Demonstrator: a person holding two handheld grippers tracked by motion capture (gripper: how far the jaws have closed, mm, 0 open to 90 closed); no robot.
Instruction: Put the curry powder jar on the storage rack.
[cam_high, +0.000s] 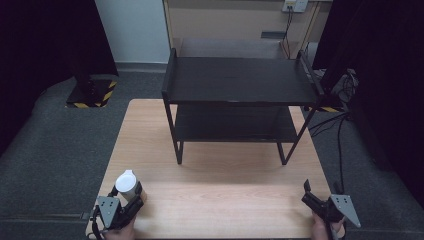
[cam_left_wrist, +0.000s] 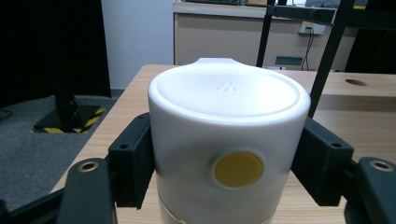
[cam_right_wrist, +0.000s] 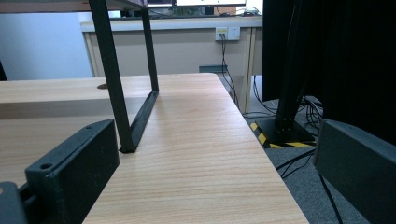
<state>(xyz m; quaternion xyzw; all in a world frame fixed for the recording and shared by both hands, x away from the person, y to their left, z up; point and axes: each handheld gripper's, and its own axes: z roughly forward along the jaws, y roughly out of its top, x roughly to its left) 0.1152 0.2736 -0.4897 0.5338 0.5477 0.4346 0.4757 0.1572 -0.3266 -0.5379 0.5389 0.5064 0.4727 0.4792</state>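
High view shows my left gripper (cam_high: 131, 200) at the tabletop's (cam_high: 225, 200) near-left corner, its jaws closed on a white lidded cup (cam_high: 127, 184) standing upright there. From the left gripper view, the cup's white lid (cam_left_wrist: 228, 100) sits between both jaws, touching each — a round yellow spot (cam_left_wrist: 238, 169) faces me. My right gripper (cam_high: 309, 195) rests at the near-right corner, jaws spread wide with nothing between them. A black two-tier shelf rack (cam_high: 240, 82) stands toward the far edge.

no readable text, plain yellow dot on white cup (cam_left_wrist: 227, 140)
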